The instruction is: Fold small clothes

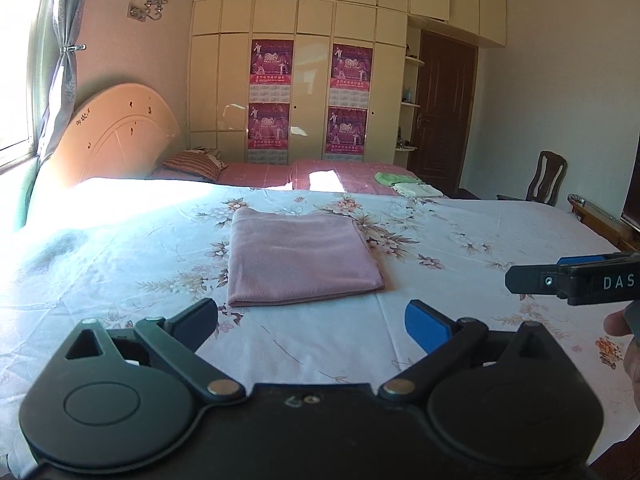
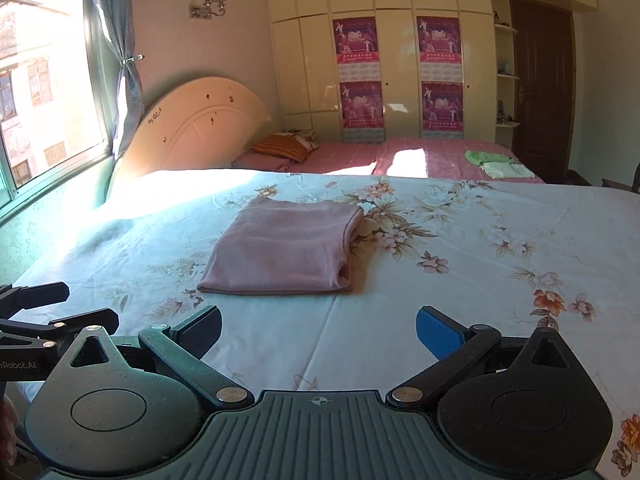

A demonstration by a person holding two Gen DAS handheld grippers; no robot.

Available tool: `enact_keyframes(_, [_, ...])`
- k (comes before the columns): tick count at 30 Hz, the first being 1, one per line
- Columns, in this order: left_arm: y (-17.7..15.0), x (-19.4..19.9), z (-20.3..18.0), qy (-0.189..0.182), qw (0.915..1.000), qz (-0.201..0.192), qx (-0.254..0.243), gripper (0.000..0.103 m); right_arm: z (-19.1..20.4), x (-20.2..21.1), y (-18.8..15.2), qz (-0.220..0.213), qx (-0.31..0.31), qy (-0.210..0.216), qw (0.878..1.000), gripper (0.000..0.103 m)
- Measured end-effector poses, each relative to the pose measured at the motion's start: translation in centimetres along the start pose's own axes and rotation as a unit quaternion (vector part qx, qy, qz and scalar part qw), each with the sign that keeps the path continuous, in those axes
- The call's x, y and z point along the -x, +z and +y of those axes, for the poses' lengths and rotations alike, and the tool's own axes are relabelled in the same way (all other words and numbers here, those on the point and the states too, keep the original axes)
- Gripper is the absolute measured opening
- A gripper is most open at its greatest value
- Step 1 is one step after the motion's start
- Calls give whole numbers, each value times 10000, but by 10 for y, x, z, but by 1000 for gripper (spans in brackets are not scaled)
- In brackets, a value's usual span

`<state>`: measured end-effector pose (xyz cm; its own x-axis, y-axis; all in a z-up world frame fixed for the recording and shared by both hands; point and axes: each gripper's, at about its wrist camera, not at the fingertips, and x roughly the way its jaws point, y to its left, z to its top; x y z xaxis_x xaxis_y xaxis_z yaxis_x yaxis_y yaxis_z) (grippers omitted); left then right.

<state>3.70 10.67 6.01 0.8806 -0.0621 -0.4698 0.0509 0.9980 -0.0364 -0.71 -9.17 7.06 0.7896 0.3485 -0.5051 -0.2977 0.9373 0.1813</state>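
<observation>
A pink garment (image 1: 300, 254) lies folded into a flat rectangle on the floral bedsheet (image 1: 460, 232); it also shows in the right wrist view (image 2: 280, 248). My left gripper (image 1: 312, 326) is open and empty, held just short of the garment's near edge. My right gripper (image 2: 318, 332) is open and empty, also a little short of the garment. The right gripper's side shows at the right edge of the left wrist view (image 1: 576, 278). The left gripper's side shows at the left edge of the right wrist view (image 2: 40, 320).
A second bed with a pink cover (image 2: 440, 156) stands behind, bearing a green cloth (image 2: 486, 157) and a folded pale cloth (image 2: 506, 169). A striped pillow (image 2: 284, 146) lies by the headboard (image 2: 192, 128). A wooden chair (image 1: 548, 178) stands at right. Wardrobes line the back wall.
</observation>
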Motion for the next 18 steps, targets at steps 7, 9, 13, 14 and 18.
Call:
enact_keyframes(7, [-3,43,-15,-202,9996,-208,-41,102,25,45,-12,-139,129,-47,9998,102])
enact_keyframes(9, [-4,49,-22,-223,9993,-262,-139,102,29,57,-16,-214,257,-151,9993,102])
enact_keyframes(13, [-4,58,-35,-311,9985,-365,-246,102,27,74,-22,-287,327,-262,9987,102])
enact_keyframes(14, [-5,60,-37,-341,9983,-392,-268,102,25,77,-23,-300,296,-278,9987,102])
enact_keyframes(18, [-5,63,-48,-414,9972,-459,-410,102,20,89,-23,-401,209,-382,9982,102])
